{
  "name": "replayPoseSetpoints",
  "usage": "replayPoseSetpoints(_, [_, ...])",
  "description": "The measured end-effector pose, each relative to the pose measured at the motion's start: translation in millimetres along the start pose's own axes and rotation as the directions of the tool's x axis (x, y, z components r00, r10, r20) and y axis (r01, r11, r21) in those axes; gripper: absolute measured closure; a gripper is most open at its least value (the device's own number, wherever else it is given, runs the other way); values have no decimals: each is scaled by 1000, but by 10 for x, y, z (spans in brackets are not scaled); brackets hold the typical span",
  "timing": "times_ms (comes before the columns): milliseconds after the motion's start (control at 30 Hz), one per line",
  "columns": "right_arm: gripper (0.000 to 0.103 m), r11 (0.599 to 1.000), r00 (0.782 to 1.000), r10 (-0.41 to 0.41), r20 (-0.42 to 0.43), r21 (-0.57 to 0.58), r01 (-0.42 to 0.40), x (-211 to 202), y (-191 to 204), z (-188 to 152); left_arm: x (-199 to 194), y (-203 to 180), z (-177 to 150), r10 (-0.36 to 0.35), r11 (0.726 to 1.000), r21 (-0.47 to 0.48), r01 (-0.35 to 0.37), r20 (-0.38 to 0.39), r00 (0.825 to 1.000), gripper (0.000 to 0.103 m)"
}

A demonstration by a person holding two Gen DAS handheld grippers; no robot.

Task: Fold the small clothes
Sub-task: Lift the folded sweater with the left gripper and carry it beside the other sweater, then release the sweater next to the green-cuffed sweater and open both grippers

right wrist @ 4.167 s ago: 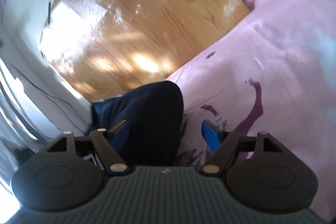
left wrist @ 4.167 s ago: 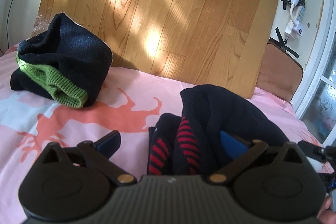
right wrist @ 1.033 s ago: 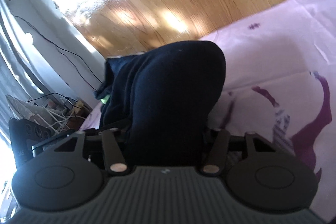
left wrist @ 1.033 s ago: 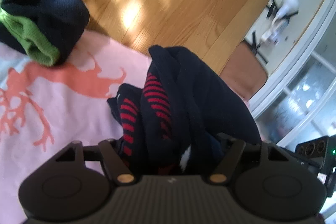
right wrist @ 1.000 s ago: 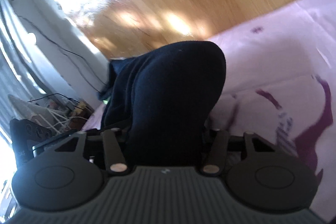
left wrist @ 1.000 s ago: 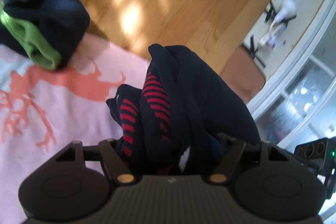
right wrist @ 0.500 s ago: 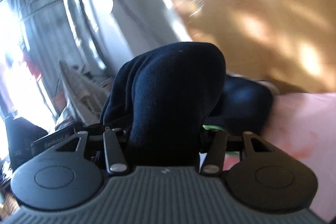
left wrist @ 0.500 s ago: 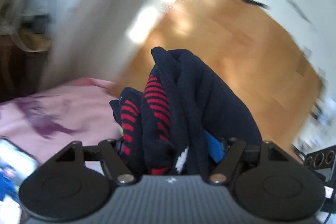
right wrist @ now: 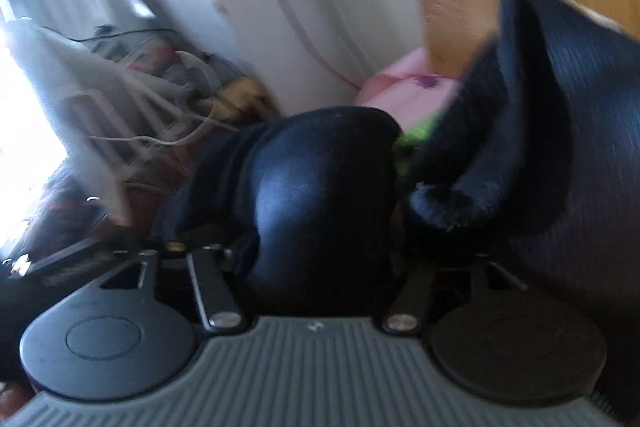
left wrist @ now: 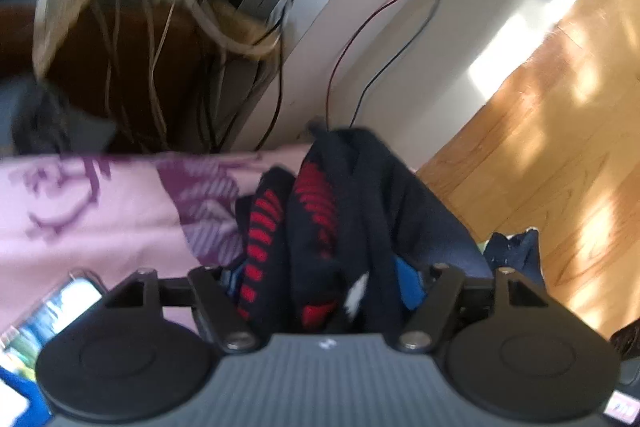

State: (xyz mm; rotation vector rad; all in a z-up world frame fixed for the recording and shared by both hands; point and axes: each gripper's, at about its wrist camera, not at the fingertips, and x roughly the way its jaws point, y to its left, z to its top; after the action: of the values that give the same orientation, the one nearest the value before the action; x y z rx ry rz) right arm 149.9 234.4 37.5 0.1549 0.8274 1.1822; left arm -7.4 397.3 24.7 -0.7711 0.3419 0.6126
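Presently, two grippers, each carrying one dark bundle. The left gripper (left wrist: pixel 324 279) pinches a red-striped sock bundle (left wrist: pixel 320 227) above the pink sheet (left wrist: pixel 100 211); a second ago it faced the floor. The right gripper (right wrist: pixel 312 259) is opening around a navy bundle (right wrist: pixel 320 187), now beside a green-trimmed garment (right wrist: pixel 520 131).

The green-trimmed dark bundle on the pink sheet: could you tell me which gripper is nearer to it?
Right. The green-trimmed dark bundle sits just beyond the right gripper; the left gripper, holding the red-striped garment, shows no such bundle nearby.

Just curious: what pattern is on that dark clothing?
Red stripes on the dark garment, clearest in the left wrist view.
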Motion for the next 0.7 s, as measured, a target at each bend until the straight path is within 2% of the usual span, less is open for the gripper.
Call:
replayPoseSetpoints(100, [37,999,999,-30,17,-29,30,-219,65,-57,-254,-68,-9,-6,998,64,2,56,998,28])
replayPoseSetpoints(167, [35,998,997,-45,63,-44,48,-487,82,-147,-487,-102,-48,-26,993,114,12,118,993,23])
replayPoseSetpoints(200, [35,998,995,-44,94,-47,48,-678,89,-220,-618,-144,-73,-30,989,151,7,150,988,18])
replayPoseSetpoints(300, [34,996,989,-56,135,-59,65,-1056,92,-435,-977,-274,-276,-47,961,275,-11,202,978,13])
replayPoseSetpoints(467, [34,989,982,-121,146,-72,133,-1443,244,-960,-1237,-459,-727,-67,925,379,11,134,989,13])
replayPoseSetpoints(600, [34,967,964,-213,156,-108,231,-1729,363,-1410,-1303,-571,-1085,11,898,438,-44,79,997,6])
replayPoseSetpoints(700, [33,966,960,-235,149,-78,248,-1817,317,-1531,-1333,-624,-1272,68,884,458,-91,67,995,2])
